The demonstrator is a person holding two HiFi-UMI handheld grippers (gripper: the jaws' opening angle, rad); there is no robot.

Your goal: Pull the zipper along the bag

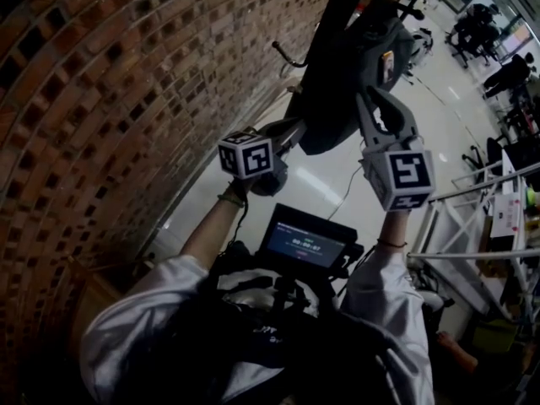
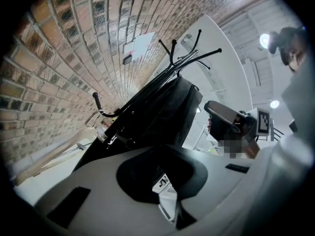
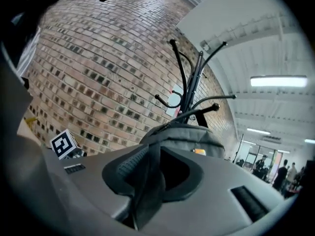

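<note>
A dark grey bag (image 1: 337, 83) hangs from a black coat rack (image 1: 339, 7) beside a brick wall. My left gripper (image 1: 291, 132) is shut and lies against the bag's lower left edge; whether it pinches fabric I cannot tell. In the left gripper view the bag (image 2: 162, 112) hangs just beyond the shut jaws (image 2: 162, 181). My right gripper (image 1: 373, 98) reaches up to the bag's right side. In the right gripper view a dark strap (image 3: 147, 191) of the bag (image 3: 182, 134) lies between the jaws against one pad, with a gap on its other side.
The brick wall (image 1: 110, 99) runs along the left. A small screen (image 1: 302, 245) sits at the person's chest. A white metal frame (image 1: 472, 218) stands at the right. Chairs and people (image 1: 489, 32) are far across the pale floor.
</note>
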